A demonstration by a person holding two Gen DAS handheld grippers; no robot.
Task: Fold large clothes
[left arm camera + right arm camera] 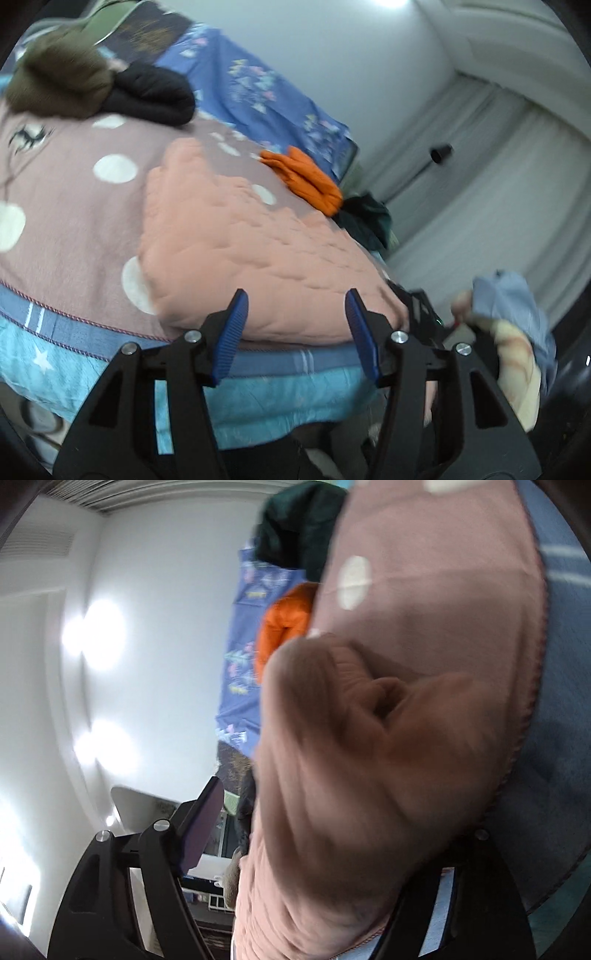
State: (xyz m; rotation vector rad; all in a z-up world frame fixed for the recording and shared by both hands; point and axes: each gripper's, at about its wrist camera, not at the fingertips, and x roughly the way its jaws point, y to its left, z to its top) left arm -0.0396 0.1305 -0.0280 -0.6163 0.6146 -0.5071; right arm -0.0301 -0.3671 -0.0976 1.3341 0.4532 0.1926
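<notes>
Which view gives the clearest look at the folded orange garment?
The left wrist view: the orange garment lies fully visible on the dotted pink bedspread, beyond the peach quilted garment. In the right wrist view only a blurred orange part shows behind pink fabric.

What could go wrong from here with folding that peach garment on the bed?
1. The peach garment reaches the near edge of the bed, and the left gripper is open with nothing between its pads, so the hem might slide off.
2. In the right wrist view the cloth bunches in a thick heap, so a crooked fold may set.
3. The orange clothes lie close, so a sweeping fold could drag them.
</notes>
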